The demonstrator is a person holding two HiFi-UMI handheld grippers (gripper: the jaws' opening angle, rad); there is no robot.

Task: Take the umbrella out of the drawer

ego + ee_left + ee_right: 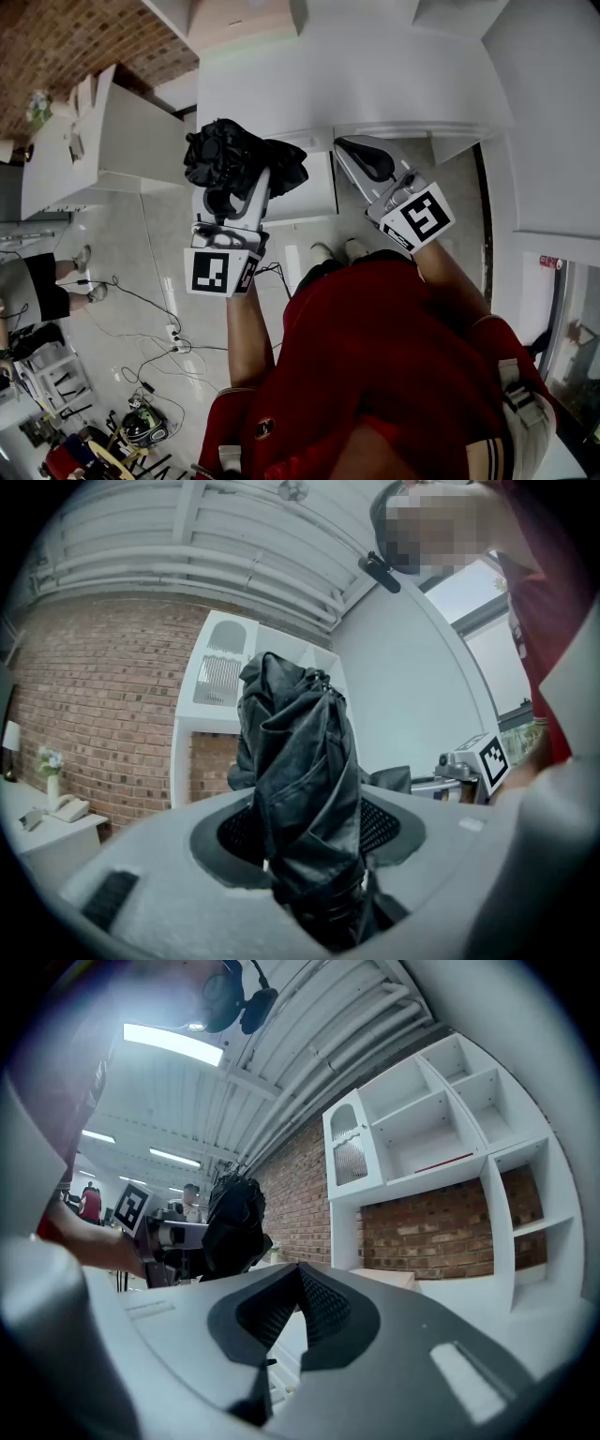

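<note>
Two grippers point level toward the white cabinet [356,84]. Our left gripper [234,192] clamps its fingers [392,825] on the folded black umbrella [239,155], long axis running out along them, held in the air; our right gripper [364,157], just beside, is closed and empty.

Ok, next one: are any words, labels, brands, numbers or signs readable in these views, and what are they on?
No text can be read in any view.
Left cube and right cube: black-and-white square markers, patterns only, no letters or numbers.
Red sign near the head view's right edge: too small to read.
Emblem on the red shirt: too small to read.
</note>
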